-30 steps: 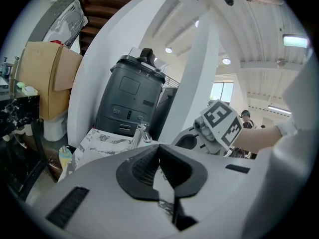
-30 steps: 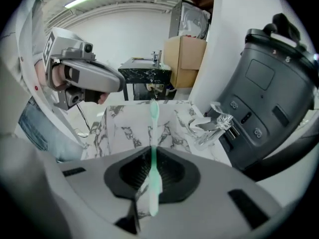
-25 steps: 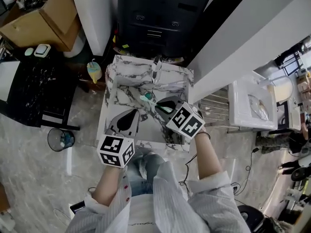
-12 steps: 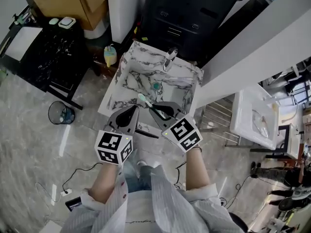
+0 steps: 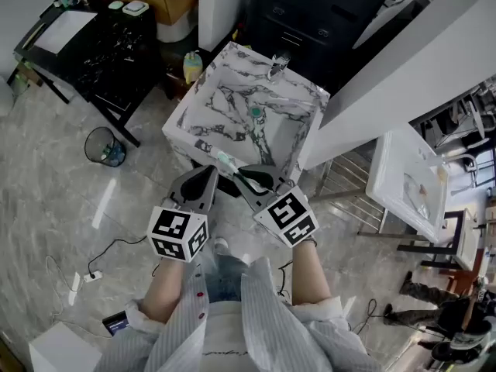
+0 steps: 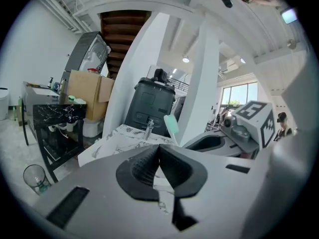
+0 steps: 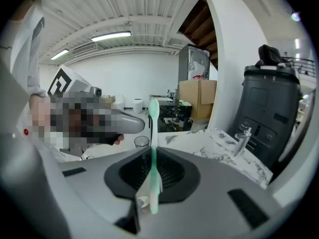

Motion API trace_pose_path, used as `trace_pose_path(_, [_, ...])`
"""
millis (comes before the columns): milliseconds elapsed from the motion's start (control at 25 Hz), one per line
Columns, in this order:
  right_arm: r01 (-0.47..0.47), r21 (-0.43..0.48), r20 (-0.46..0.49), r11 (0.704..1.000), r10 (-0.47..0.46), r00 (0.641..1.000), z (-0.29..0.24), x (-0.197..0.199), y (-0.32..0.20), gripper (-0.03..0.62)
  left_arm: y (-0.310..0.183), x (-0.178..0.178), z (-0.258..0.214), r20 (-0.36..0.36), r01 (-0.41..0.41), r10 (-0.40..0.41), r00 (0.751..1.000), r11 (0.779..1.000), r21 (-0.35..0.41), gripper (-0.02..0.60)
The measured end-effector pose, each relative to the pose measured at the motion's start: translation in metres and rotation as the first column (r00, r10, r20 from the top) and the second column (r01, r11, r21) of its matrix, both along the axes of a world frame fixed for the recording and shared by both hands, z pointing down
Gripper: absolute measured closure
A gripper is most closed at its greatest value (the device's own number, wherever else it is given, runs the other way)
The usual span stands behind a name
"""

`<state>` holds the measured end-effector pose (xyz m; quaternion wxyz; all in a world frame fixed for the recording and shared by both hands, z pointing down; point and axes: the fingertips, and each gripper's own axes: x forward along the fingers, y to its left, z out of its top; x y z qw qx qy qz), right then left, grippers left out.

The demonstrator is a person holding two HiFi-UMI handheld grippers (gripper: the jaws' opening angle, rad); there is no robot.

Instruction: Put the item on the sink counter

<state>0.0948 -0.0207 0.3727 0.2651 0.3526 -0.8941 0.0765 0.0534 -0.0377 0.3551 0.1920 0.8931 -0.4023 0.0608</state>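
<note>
A white and mint-green toothbrush [image 5: 225, 162] stands upright between the pads of my right gripper [image 5: 243, 174], which is shut on its handle [image 7: 152, 176], with the bristle head [image 7: 154, 108] above the jaws. My left gripper [image 5: 208, 173] hangs beside it, shut with nothing in it [image 6: 159, 151]. The brush head [image 6: 171, 127] also shows in the left gripper view. Both grippers hang just in front of the near edge of the white marbled sink counter [image 5: 186, 126]. The counter's basin has a chrome faucet [image 5: 277, 64] at the far side.
A black marbled table [image 5: 101, 45] and a mesh waste bin [image 5: 103, 147] stand to the left. A yellow bottle [image 5: 192, 66] is at the counter's far left. A dark cabinet [image 5: 310, 14] stands behind the sink, and a white wall [image 5: 403, 76] runs along the right. Cables lie on the floor.
The view has drawn back from the sink. Both grippers have come from over the basin to just off the counter's near edge. The right gripper still holds the toothbrush.
</note>
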Motion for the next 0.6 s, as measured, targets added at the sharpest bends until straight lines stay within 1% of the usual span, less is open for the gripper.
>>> trace_pose_path(160, [0.029, -0.01, 0.005, 1.0, -0.029, 1.0, 0.009, -0.015, 0.033, 0.554, 0.027, -0.014, 0.002, 0.006, 0.026, -0.026, 1.0, 1.0, 0.001, 0.565])
trace_pose_path(280, [0.041, -0.035, 0.012, 0.999, -0.041, 0.999, 0.016, -0.026, 0.05, 0.554, 0.042, -0.03, 0.006, 0.013, 0.052, -0.051, 0.999, 0.999, -0.006, 0.565])
trace_pose_path(440, [0.04, -0.064, 0.053, 0.997, -0.037, 0.998, 0.022, -0.043, 0.06, 0.554, 0.051, -0.051, 0.011, 0.015, 0.07, -0.07, 0.997, 0.997, -0.024, 0.565])
trace_pose_path(600, [0.049, -0.096, 0.047, 0.994, -0.045, 0.998, 0.026, -0.061, 0.067, 0.554, 0.054, -0.069, 0.012, 0.012, 0.068, -0.068, 0.998, 0.997, -0.038, 0.565])
